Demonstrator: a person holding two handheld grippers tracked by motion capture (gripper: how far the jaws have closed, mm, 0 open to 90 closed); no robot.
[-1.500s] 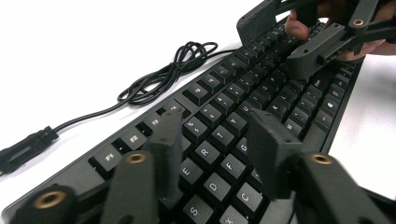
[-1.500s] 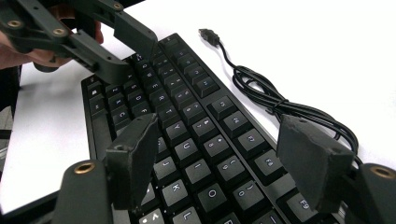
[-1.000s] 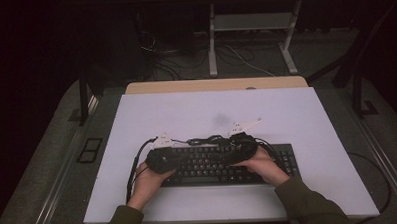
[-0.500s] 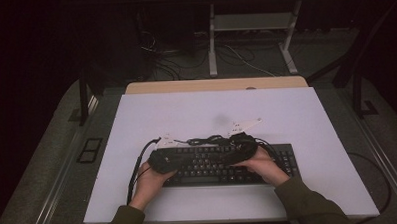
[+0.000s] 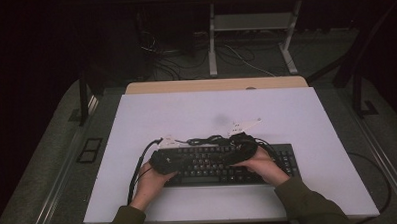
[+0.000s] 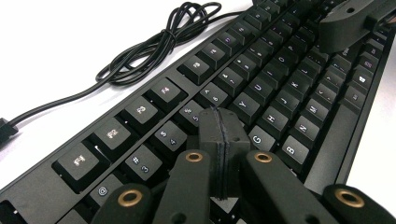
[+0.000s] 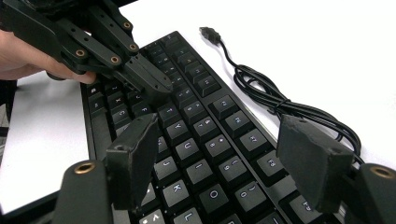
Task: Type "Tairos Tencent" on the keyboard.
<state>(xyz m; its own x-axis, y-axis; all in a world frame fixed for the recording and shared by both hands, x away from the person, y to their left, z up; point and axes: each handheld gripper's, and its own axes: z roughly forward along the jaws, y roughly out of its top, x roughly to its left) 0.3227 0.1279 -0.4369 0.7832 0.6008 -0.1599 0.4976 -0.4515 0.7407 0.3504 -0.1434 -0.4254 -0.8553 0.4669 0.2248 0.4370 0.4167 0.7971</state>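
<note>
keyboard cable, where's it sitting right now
In the high view the keyboard cable lies bunched on the white table, just beyond the far edge of the keyboard, between the two grippers.

Item: keyboard (image 5: 223,163), which lay on the table (image 5: 306,113) toward your near edge, long side across you. Behind it, on the tabletop, lay its coiled cable (image 5: 207,139), touching the back edge; the plug end (image 7: 207,31) lay apart from the keyboard. Your left gripper (image 5: 163,161) sat over the keyboard's left part, your right gripper (image 5: 243,149) over its middle-right part, tips toward each other. Beyond the table's far edge stood a desk frame (image 5: 251,25).
</note>
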